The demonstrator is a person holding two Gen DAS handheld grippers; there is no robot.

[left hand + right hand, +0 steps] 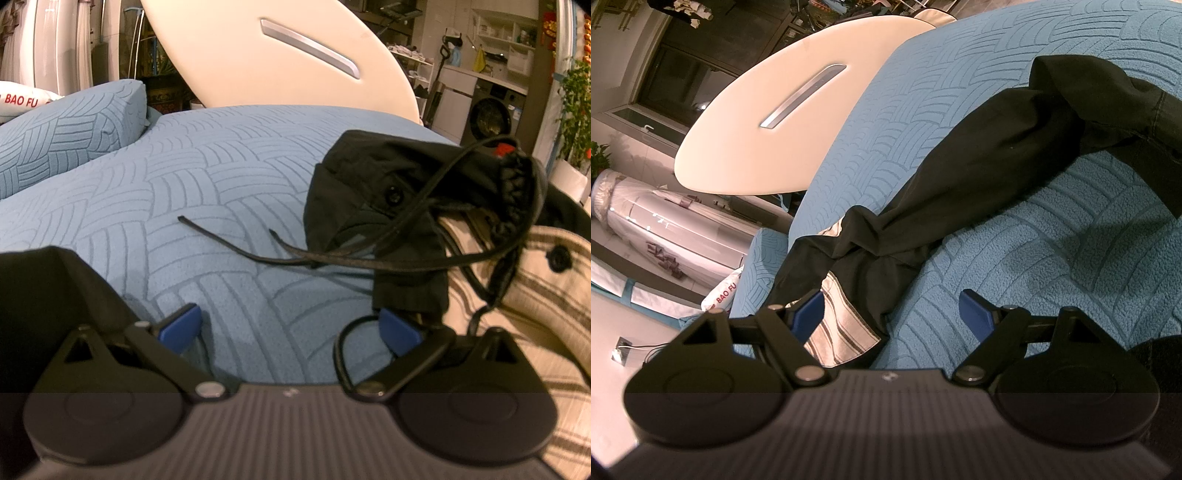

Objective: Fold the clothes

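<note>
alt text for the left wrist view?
The open left gripper hovers over a blue textured cover, nothing between its fingers. A crumpled black jacket with striped lining lies ahead to the right, its drawcords trailing across the cover.

We see a black jacket [384, 192] lying crumpled on the blue quilted cover, its striped cream lining [535, 280] turned out and its thin drawcords [295, 258] trailing loose. From the other side we have its sleeve [979, 155] stretched out, twisted near the cuff.
</note>
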